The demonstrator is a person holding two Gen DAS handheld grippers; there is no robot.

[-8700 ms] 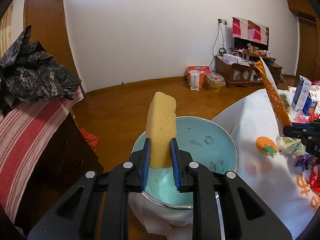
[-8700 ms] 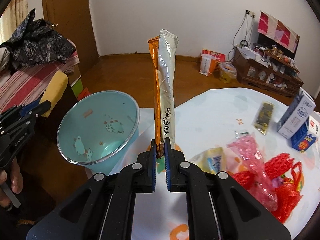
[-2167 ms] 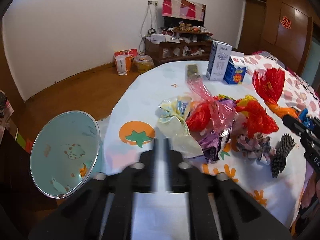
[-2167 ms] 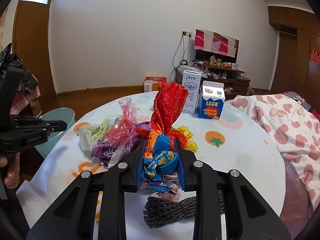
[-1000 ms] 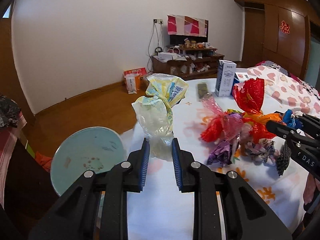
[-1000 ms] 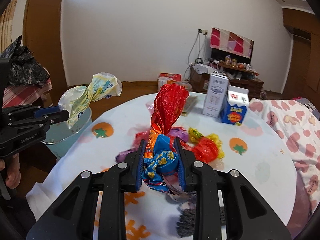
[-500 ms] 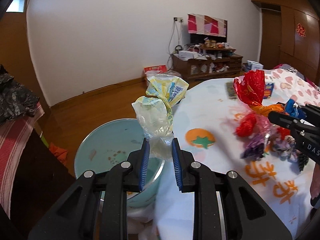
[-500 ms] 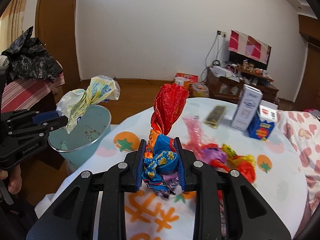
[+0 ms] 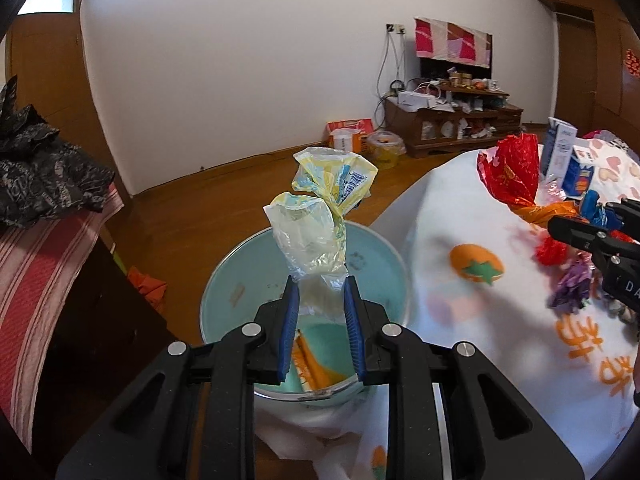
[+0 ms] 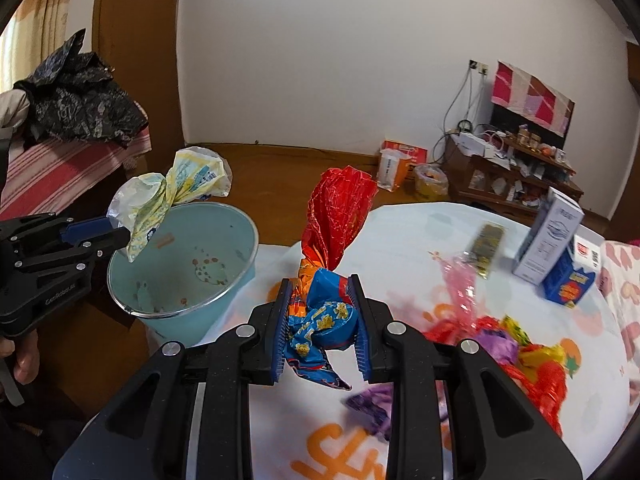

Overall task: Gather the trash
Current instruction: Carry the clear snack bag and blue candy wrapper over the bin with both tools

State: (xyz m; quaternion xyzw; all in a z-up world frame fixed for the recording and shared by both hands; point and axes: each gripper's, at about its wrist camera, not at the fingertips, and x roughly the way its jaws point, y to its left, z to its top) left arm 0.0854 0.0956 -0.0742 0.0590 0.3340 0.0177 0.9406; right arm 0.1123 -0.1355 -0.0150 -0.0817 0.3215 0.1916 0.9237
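My left gripper (image 9: 318, 294) is shut on a crumpled pale yellow and clear plastic bag (image 9: 316, 216), held right above the light blue trash bin (image 9: 384, 248) beside the table. An orange wrapper (image 9: 308, 362) lies inside the bin. My right gripper (image 10: 320, 304) is shut on a bunch of red, orange and blue wrappers (image 10: 332, 248) over the table's left part, a little right of the trash bin (image 10: 224, 296). In the right wrist view the left gripper (image 10: 116, 236) holds its pale plastic bag (image 10: 168, 192) over the bin's far-left rim.
A round table with a white fruit-print cloth (image 10: 400, 224) carries a heap of coloured wrappers (image 10: 516, 352), a white carton (image 10: 548, 240) and a blue carton (image 10: 572, 280). A striped red seat with a black bag (image 9: 44, 176) stands left of the bin. Wooden floor lies behind.
Both grippers have swung left toward the bin with their loads. The left gripper's bag now hangs over the bin's opening; the right gripper's wrappers have come closer to the bin.
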